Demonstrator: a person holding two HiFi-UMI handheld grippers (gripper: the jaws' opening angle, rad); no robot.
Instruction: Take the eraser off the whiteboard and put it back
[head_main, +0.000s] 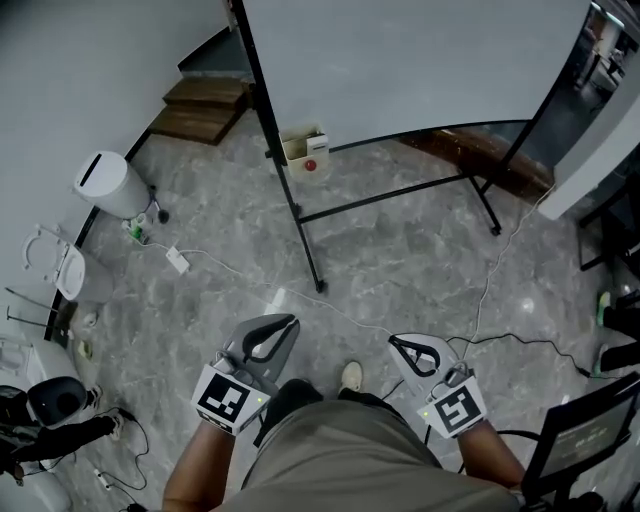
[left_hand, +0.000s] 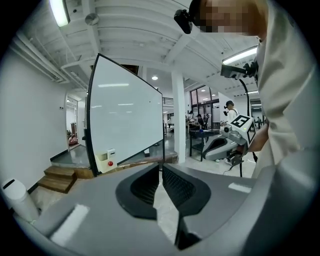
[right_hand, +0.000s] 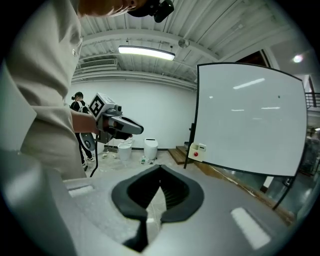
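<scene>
The whiteboard (head_main: 420, 60) stands on a black wheeled frame across the marble floor from me. A small cream box with a red dot (head_main: 305, 150) hangs at its lower left corner; no other eraser-like thing shows. The box also appears in the left gripper view (left_hand: 106, 161) and the right gripper view (right_hand: 197, 151). My left gripper (head_main: 290, 322) and right gripper (head_main: 396, 342) are held at waist height, far short of the board. Both point toward it, and nothing is between either gripper's jaws. The left jaws (left_hand: 160, 169) stand all but together; the right jaws (right_hand: 160, 169) meet at the tips.
The stand's black leg (head_main: 318, 287) reaches toward me. A white cable (head_main: 490, 290) and a power strip (head_main: 177, 260) lie on the floor. A white bin (head_main: 110, 185) and a toilet seat (head_main: 60, 265) line the left wall. Wooden steps (head_main: 205, 105) are behind, and a dark chair (head_main: 590, 430) is at right.
</scene>
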